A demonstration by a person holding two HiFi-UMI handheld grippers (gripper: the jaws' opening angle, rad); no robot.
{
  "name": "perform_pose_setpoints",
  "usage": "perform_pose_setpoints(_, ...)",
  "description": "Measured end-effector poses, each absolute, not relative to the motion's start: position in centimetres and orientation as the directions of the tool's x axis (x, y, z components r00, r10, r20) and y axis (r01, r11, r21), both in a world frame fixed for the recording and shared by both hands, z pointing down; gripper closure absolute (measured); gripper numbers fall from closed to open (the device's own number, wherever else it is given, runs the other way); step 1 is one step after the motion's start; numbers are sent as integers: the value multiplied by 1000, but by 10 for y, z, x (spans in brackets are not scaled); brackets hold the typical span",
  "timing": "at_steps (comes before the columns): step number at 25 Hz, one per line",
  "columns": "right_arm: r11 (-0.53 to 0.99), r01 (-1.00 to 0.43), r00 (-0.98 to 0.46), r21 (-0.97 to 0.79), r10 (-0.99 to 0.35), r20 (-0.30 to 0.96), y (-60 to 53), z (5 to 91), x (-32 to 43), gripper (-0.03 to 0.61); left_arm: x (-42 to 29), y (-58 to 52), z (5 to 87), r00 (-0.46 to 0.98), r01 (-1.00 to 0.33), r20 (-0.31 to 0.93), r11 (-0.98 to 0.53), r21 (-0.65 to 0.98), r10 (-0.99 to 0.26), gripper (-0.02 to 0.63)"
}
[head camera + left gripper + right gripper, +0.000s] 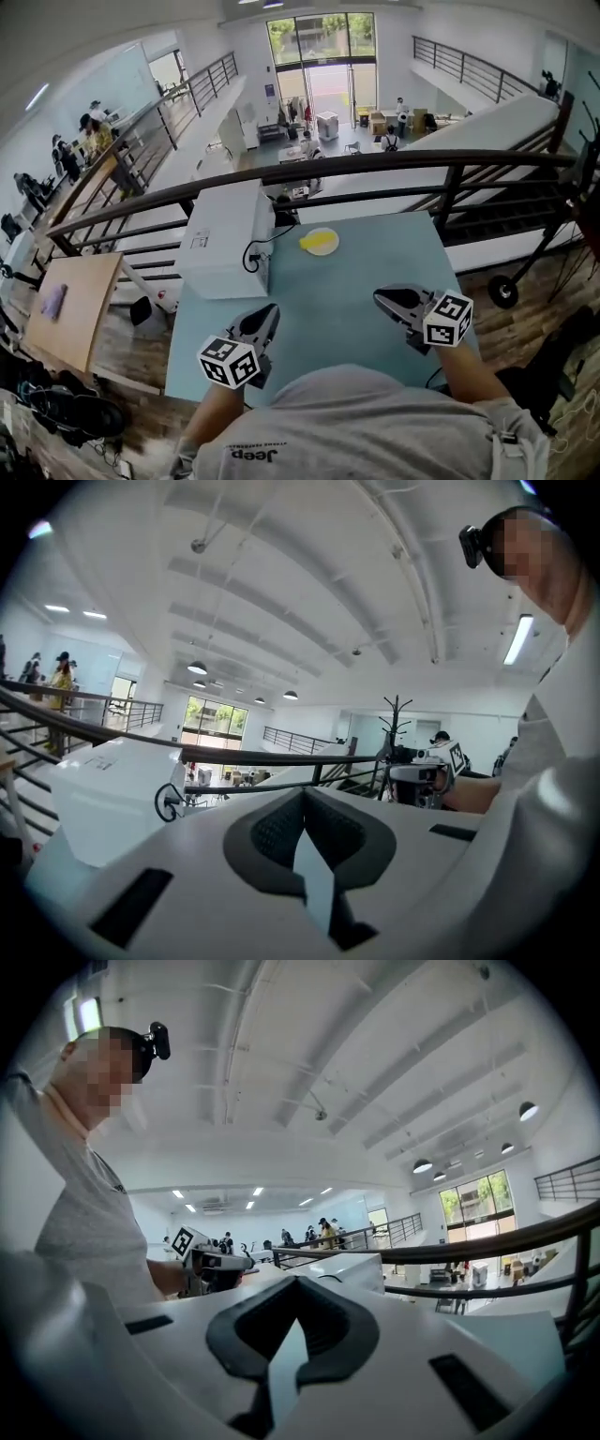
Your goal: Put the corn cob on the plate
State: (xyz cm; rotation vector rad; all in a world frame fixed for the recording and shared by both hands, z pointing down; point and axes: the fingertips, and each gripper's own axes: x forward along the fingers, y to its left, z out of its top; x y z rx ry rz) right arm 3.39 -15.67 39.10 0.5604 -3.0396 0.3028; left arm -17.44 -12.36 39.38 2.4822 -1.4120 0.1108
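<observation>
L tool (302, 797) was closed, jaws pressed together w/ nothing btwn them. R tool (295, 1290) was closed too, jaw tips meeting, nothing held. In the head view both were held low over the near edge of the desk (356, 272), close to the person's body, L at the left, R at the right, well apart, each w/ its marker cube nearest the person. Both pointed roughly away from the person, angled a bit toward the desk's middle. Each tool's own view showed the other tool off to the side, in the person's hand.

Corn cob (309, 240) lay far across the desk, on the yellow plate (330, 248), near the far edge; too small to make out more. Neither tool was near it.

White box (225, 239) sat on the desk's left side, just beside the plate, w/ a black cable (251, 255) at its right face. Dark railing (375, 164) ran past the desk's far edge, an open hall below it.
</observation>
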Motion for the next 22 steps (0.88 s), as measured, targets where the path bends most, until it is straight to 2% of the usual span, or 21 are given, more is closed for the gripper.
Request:
perform_pose_setpoints(3, 881, -430, -902, -198, -429, 48, -150, 386, 35, 563, -180, -122, 389, 562, -827, 204, -535, 172, -802, 595)
perform_pose_setpoints(8, 861, -466, -883, -203, -466, 49, -126, 386, 10, 563, -196, -114, 387, 612, -791, 212, -598, 133, -762, 595)
perform_pose_setpoints(22, 899, -422, -904, -117, -407, 130, -111, 377, -20, 563, -216, -90, 407, 606, -795, 182, -579, 181, -775, 595)
